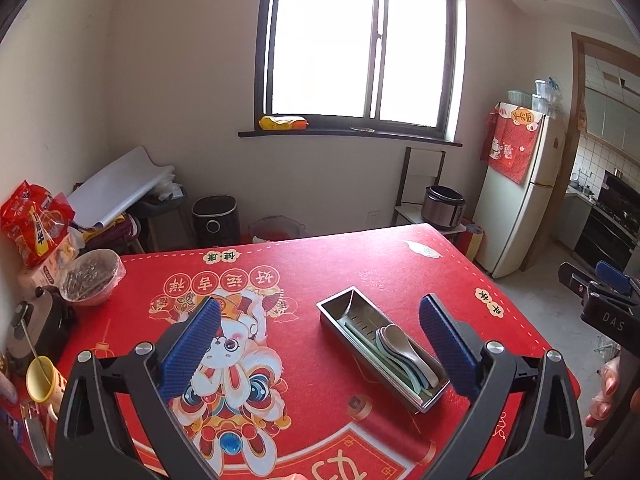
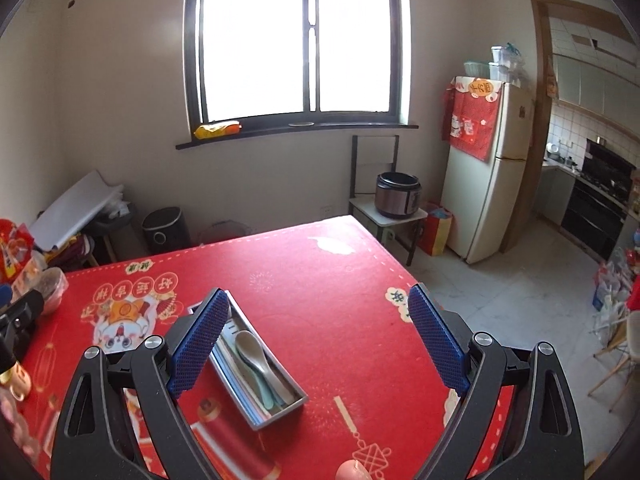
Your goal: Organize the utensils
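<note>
A long metal utensil tray (image 1: 332, 317) lies on the red table mat (image 1: 304, 280), holding several stacked spoons (image 1: 404, 350) in grey and pale green. My left gripper (image 1: 320, 344) is open and empty above the mat, the tray lying between its blue pads and nearer the right one. My right gripper (image 2: 318, 340) is open and empty; the tray (image 2: 294, 402) with its spoons (image 2: 252, 354) lies just inside its left pad (image 2: 202, 342). The right gripper also shows at the right edge of the left wrist view (image 1: 600, 292).
At the table's left edge stand a covered bowl (image 1: 92, 276), red snack bags (image 1: 34, 220), a yellow cup with a stick (image 1: 42, 376) and a dark appliance (image 1: 32, 328). A fridge (image 2: 488, 168), a rice cooker on a stool (image 2: 398, 194) and chairs (image 2: 616, 344) stand beyond the table.
</note>
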`<act>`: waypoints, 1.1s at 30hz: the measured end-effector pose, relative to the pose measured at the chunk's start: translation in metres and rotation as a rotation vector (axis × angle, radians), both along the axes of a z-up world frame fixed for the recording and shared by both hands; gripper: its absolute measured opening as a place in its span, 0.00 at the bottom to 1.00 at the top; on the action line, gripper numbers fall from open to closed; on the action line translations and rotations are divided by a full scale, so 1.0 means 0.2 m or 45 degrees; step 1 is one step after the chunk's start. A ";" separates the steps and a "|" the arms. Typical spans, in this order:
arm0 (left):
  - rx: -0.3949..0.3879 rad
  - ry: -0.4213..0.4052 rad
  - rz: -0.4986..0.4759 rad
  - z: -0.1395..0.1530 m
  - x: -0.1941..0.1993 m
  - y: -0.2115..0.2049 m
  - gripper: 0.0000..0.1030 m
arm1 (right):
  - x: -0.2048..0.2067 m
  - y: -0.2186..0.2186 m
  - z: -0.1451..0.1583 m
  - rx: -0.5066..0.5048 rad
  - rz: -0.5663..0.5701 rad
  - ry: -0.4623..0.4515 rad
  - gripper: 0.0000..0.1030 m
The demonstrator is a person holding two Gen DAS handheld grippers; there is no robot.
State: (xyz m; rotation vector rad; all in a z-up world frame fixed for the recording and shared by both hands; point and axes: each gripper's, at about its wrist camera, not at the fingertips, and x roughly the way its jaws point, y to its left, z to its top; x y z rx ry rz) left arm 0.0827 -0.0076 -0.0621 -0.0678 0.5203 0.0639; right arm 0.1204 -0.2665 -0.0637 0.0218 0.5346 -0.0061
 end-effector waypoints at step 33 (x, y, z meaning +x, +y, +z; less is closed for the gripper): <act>0.012 -0.015 -0.059 -0.02 0.03 -0.05 0.94 | -0.03 -0.06 0.02 -0.051 -0.130 0.009 0.86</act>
